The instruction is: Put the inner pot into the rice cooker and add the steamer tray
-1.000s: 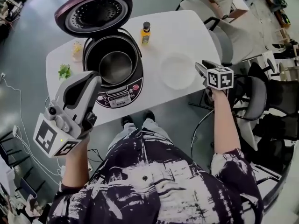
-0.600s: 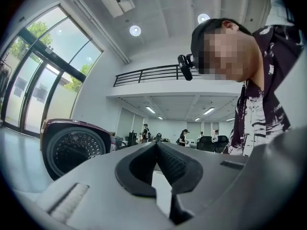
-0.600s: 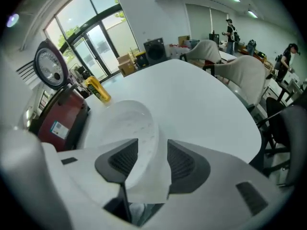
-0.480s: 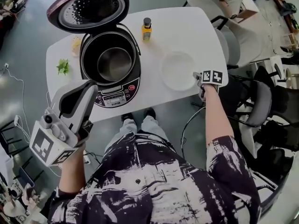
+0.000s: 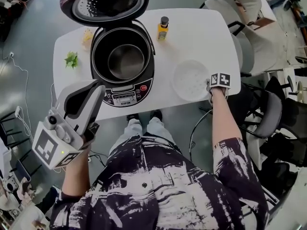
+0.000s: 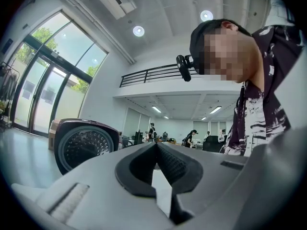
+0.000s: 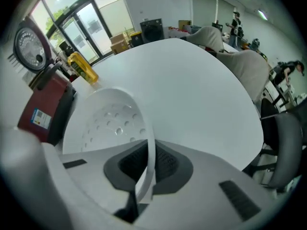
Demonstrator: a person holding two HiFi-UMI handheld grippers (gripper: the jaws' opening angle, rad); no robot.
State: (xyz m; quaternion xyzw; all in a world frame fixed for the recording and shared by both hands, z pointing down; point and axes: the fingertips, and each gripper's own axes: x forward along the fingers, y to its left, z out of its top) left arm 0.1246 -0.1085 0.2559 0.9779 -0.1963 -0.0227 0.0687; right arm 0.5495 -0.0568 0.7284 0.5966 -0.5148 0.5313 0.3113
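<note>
The open rice cooker (image 5: 120,92) stands on the white table (image 5: 201,37), its lid (image 5: 104,3) tipped back and the metal inner pot (image 5: 125,61) seated inside. To its right the white perforated steamer tray (image 5: 190,79) lies on the table. My right gripper (image 5: 210,86) points steeply down at the tray's right rim. In the right gripper view the right gripper (image 7: 148,159) is shut on the thin rim of the tray (image 7: 112,119). My left gripper (image 5: 98,87) hovers level off the table's front left, shut and empty. The lid (image 6: 85,147) shows ahead of the left gripper (image 6: 156,145).
A yellow bottle (image 5: 163,28) stands behind the cooker, a green sprig (image 5: 71,59) and a pale item (image 5: 87,34) lie at the table's left. Chairs (image 5: 242,42) crowd the right side. The bottle (image 7: 81,66) and cooker body (image 7: 45,107) lie left of the tray.
My right gripper has dropped from above the table's right edge onto the tray's rim and closed on it. The left gripper has hardly moved.
</note>
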